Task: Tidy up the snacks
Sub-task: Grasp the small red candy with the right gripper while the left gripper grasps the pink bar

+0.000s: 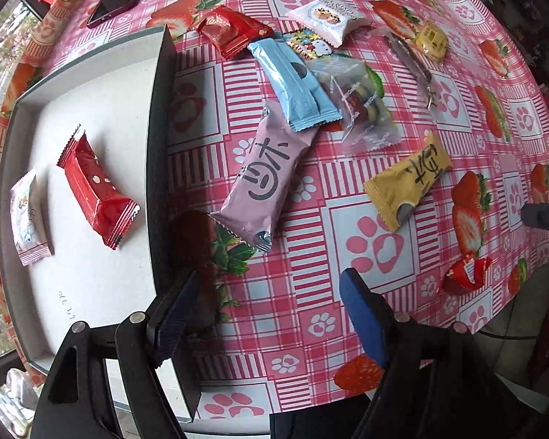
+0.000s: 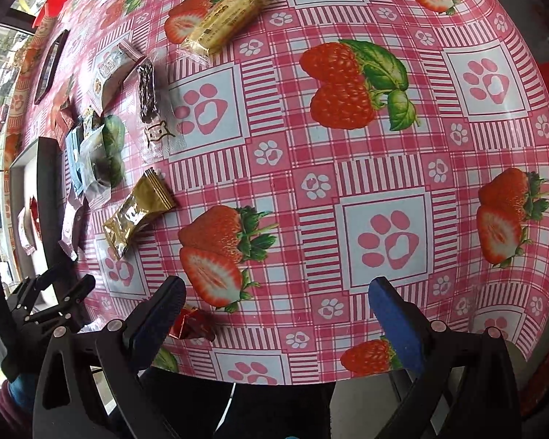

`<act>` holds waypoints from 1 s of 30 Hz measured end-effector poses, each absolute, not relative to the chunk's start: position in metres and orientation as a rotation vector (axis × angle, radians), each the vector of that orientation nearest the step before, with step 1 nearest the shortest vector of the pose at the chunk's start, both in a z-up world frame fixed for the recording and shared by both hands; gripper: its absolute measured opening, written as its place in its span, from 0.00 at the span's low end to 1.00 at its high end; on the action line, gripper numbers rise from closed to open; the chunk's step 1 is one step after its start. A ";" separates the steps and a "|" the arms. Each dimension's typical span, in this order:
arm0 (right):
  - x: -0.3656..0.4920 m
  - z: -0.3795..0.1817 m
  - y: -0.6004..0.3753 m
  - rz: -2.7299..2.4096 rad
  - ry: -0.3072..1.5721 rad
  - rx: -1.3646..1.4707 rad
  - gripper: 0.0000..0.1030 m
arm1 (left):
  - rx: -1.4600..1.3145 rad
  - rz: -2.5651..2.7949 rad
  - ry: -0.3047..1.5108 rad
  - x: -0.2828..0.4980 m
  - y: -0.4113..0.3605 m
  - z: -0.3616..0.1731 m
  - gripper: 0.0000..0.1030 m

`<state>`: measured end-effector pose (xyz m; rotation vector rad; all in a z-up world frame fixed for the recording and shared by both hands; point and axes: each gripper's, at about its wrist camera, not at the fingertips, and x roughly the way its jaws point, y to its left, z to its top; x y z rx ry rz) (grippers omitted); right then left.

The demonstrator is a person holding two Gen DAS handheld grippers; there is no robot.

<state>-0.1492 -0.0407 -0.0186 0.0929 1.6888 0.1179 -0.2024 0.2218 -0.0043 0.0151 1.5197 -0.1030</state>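
Left wrist view shows the snacks split between two places: a red packet and a small pale pink packet lie inside the shallow white box, while the rest are scattered on the strawberry tablecloth beside it. Nearest the box wall is a long pink packet, its far end tucked under a blue packet, which in turn overlaps a clear bag; a yellow packet lies apart to the right, and a small red candy sits near the table edge

The left gripper hangs over the cloth just beside the box wall, jaws well apart with nothing between them. In the right wrist view the right gripper also stands wide and empty, with that red candy just by its left finger and a gold packet farther off

Judging by position, the pink packet looks like the left hand's next pick. It would go best gripped across its narrow width near the free end, then drawn out from under the blue one before lifting over the wall, so the pile is not dragged along
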 end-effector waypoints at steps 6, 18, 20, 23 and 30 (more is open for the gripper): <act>-0.159 -0.027 -0.016 0.250 1.712 -0.073 0.98 | 0.018 -0.114 1.482 -0.209 0.190 0.004 0.79; -0.212 -0.034 0.096 0.559 1.649 -0.408 0.98 | 0.046 -0.048 1.478 -0.187 0.223 0.014 0.79; -0.217 -0.043 0.111 0.564 1.650 -0.433 0.97 | 0.054 -0.080 1.475 -0.177 0.222 0.013 0.79; -0.221 -0.049 0.125 0.528 1.644 -0.475 0.73 | 0.135 -0.110 1.490 -0.161 0.213 0.001 0.79; -0.203 -0.032 0.104 0.462 1.688 -0.274 0.24 | 0.137 -0.097 1.558 -0.143 0.222 -0.024 0.79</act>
